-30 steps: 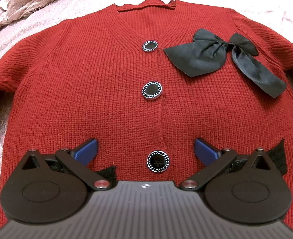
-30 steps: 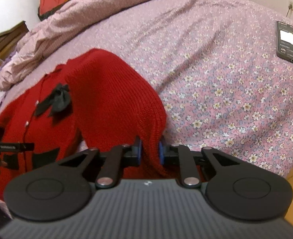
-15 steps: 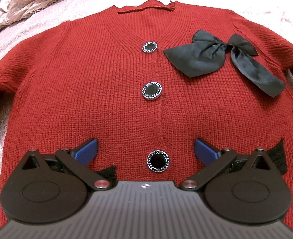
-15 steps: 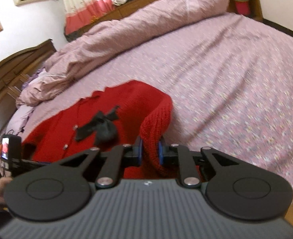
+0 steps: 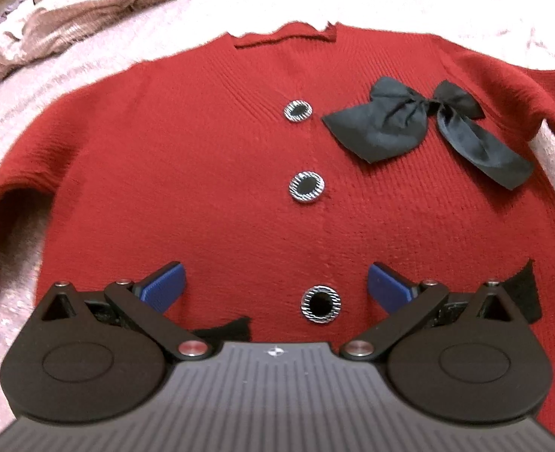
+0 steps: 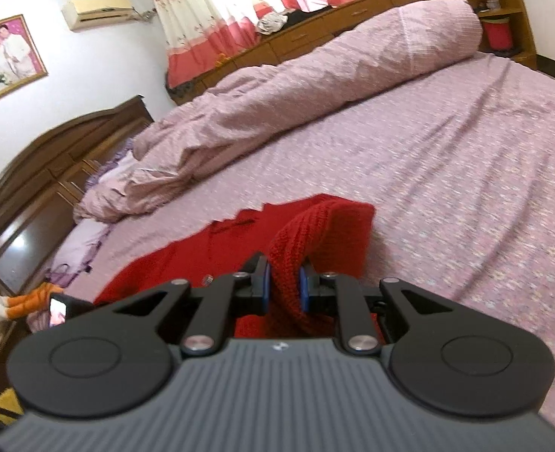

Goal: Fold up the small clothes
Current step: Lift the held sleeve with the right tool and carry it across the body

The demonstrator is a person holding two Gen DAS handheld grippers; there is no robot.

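Two grippers over a red cardigan (image 5: 187, 173) spread flat on the bed (image 6: 465, 173), left gripper (image 5: 275, 282) released above the bottom button (image 5: 321, 303), right gripper (image 6: 284, 286) clenched on a raised sleeve (image 6: 296, 241), black bow (image 5: 420, 120) on the chest.

Even indoor light, soft shadows. Daylight glares through the far curtain (image 6: 220, 11), blown white at top. Bedsheet (image 5: 371, 3) washes out pale beyond the red cardigan (image 5: 187, 173) in the left wrist view. Strong fisheye bending at edges. Right wrist view shows motion blur; knit between the fingers (image 6: 265, 290) soft.
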